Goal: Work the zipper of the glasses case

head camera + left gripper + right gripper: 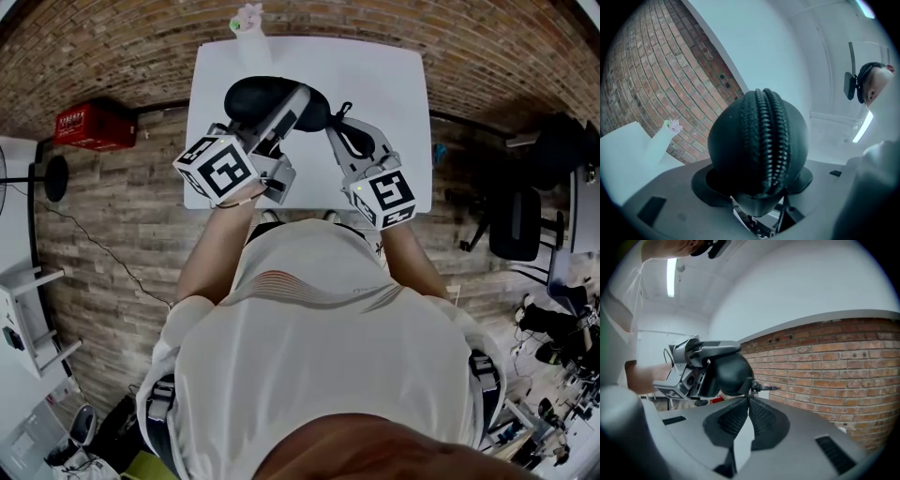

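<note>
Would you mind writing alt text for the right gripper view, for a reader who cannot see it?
The right gripper, jaws shut, pinches the zipper pull at the end of a black glasses case, which the left gripper holds; a brick wall stands behind.

Left hand-held gripper clamping, right hand-held gripper pinched

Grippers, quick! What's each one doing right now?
Left gripper: closed on the case.
Right gripper: closed, pinching the zipper pull.
</note>
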Demonstrator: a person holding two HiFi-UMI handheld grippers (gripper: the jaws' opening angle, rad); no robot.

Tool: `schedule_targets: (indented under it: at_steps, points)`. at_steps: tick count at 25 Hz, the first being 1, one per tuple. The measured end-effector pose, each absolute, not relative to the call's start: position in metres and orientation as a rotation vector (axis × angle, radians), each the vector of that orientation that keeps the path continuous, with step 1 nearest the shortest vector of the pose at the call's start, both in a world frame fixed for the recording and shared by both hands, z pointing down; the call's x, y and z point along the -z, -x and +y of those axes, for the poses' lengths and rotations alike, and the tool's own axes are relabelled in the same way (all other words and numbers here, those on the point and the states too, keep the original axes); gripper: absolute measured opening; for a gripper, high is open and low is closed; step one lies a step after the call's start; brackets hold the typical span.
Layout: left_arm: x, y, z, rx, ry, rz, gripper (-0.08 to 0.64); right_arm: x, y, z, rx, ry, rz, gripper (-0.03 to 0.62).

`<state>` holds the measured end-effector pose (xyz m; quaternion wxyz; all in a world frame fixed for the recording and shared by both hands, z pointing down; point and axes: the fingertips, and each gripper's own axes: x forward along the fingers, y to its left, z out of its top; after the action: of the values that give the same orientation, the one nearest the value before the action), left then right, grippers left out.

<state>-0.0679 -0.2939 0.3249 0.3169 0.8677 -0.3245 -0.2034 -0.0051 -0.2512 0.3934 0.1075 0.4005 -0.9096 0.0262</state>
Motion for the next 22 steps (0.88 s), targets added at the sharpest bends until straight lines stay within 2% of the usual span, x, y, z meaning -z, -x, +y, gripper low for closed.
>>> schedule_targets:
  at_steps: [6,13,22]
  points:
    - [-0.331,0.065,-0.29,0.508,-2.27,-0.78,0.262,-0.387,-0.002,-0.256,0.009,-1.17,-2.664,0.058]
    - [-0.337,0.054,-0.278,0.314,-2.407,-0.649,0.262,-0.387,-0.001,-0.25,0.09,-1.112,-2.658,0.063]
    - [-0.351,0.042,-0.261,0.07,-2.461,-0.518,0.262,-0.39,0.004,-0.238,0.372,-1.003,-2.553,0.063]
